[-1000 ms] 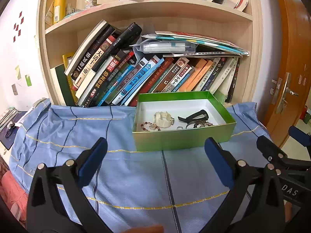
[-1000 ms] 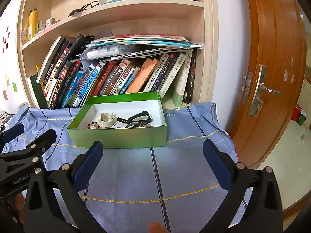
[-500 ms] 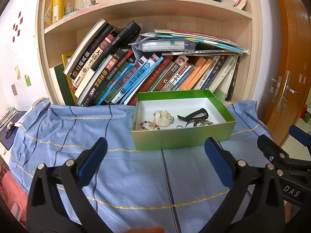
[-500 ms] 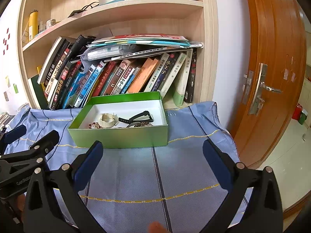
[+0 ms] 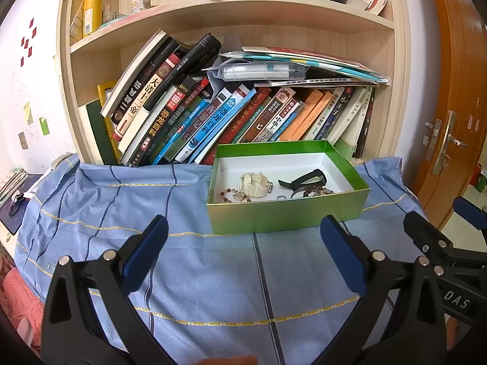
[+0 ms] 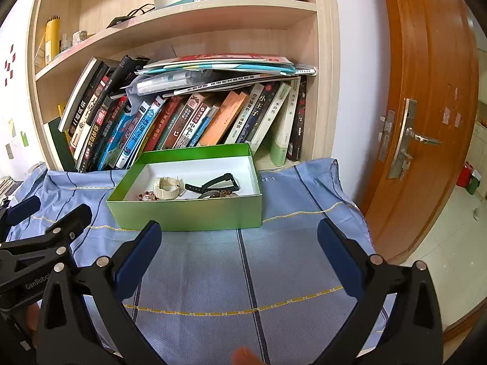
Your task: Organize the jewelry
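Observation:
A green box [image 5: 286, 216] with a white inside stands on the blue cloth [image 5: 213, 273], in front of the bookshelf. It also shows in the right wrist view [image 6: 185, 213]. In it lie a cream watch [image 5: 255, 183], a black band [image 5: 304, 179], a bead bracelet [image 5: 232, 195] and a small ring [image 5: 280, 196]. My left gripper [image 5: 243, 254] is open and empty, above the cloth in front of the box. My right gripper [image 6: 239, 258] is open and empty, to the right of the left one and equally short of the box.
A wooden bookshelf [image 5: 231, 21] full of leaning books [image 5: 194, 121] stands right behind the box. An orange door [image 6: 426, 121] is on the right. The cloth's right edge [image 6: 350, 200] drops off toward the floor. Small items [image 5: 15, 182] lie at the far left.
Both views have shifted slightly, so the box sits a little higher in the left wrist view. The grippers stay open and nothing in the box has moved.

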